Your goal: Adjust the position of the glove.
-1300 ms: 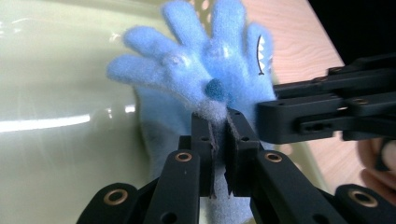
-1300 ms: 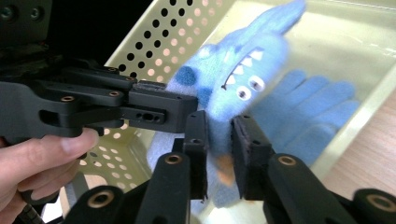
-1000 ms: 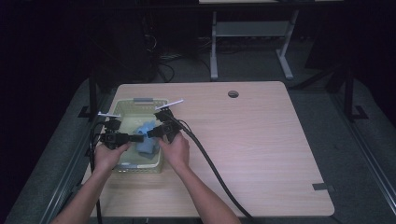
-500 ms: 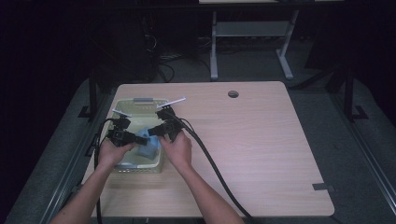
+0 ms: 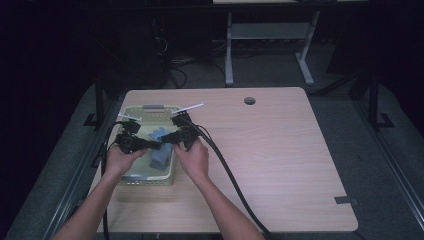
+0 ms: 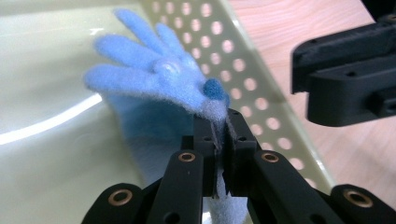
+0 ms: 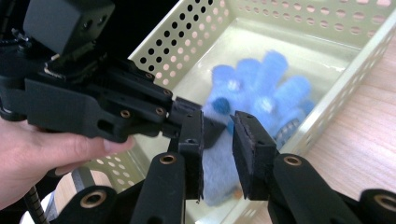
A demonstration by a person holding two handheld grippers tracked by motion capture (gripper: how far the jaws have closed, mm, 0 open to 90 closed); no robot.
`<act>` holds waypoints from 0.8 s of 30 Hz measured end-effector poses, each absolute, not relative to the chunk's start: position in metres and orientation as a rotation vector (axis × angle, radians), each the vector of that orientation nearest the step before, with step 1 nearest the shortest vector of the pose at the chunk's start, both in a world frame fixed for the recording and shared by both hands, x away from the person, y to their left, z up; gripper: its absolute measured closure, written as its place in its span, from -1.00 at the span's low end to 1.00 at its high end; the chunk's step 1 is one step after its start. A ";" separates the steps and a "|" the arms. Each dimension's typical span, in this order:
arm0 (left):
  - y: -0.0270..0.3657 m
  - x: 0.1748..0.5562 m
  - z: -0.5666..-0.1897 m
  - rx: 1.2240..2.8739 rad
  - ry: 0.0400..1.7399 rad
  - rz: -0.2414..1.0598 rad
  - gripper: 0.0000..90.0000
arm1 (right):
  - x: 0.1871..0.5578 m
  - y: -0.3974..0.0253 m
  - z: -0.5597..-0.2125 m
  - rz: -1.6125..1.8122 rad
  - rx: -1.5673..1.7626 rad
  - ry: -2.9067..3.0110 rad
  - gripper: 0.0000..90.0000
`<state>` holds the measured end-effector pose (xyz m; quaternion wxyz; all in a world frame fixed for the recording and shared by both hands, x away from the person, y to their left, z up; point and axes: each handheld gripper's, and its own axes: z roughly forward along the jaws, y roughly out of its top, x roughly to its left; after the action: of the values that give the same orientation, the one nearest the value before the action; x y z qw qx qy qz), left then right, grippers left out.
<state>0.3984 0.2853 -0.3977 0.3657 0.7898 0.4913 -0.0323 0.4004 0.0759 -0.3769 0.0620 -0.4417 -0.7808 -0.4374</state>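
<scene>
A fuzzy light-blue glove (image 6: pixel 154 74) hangs over the cream perforated basket (image 5: pixel 172 172) at the table's left. My left gripper (image 6: pixel 220 140) is shut on the glove's edge, and the glove's fingers splay out beyond the jaws. In the right gripper view the glove (image 7: pixel 261 88) hangs between the two grippers. My right gripper (image 7: pixel 217 140) is open, its jaws standing on either side of the glove's hanging cloth, tip to tip with the left gripper (image 7: pixel 93 102). From above, the left gripper (image 5: pixel 150 145) and right gripper (image 5: pixel 167 138) meet over the basket with the glove (image 5: pixel 160 156) below them.
The basket's perforated wall (image 7: pixel 327 107) rises close under the right gripper. Bare wooden tabletop (image 5: pixel 280 150) stretches to the right, with a cable hole (image 5: pixel 249 100) at the far edge. Thick black cables (image 5: pixel 235 180) trail back from the grippers. A white strip (image 5: pixel 192 107) lies by the basket's far corner.
Both grippers have shifted slightly toward the far side of the basket and drawn closer together. The glove now hangs higher between them.
</scene>
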 end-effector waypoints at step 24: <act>0.280 0.411 -0.423 2.244 1.557 -0.086 0.62 | 0.398 0.059 -0.370 -1.361 -1.351 -2.341 0.60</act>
<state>0.4108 0.2802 -0.4227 0.2032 0.8040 0.5580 -0.0306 0.3976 0.0585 -0.3695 0.0576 -0.4456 -0.7724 -0.4490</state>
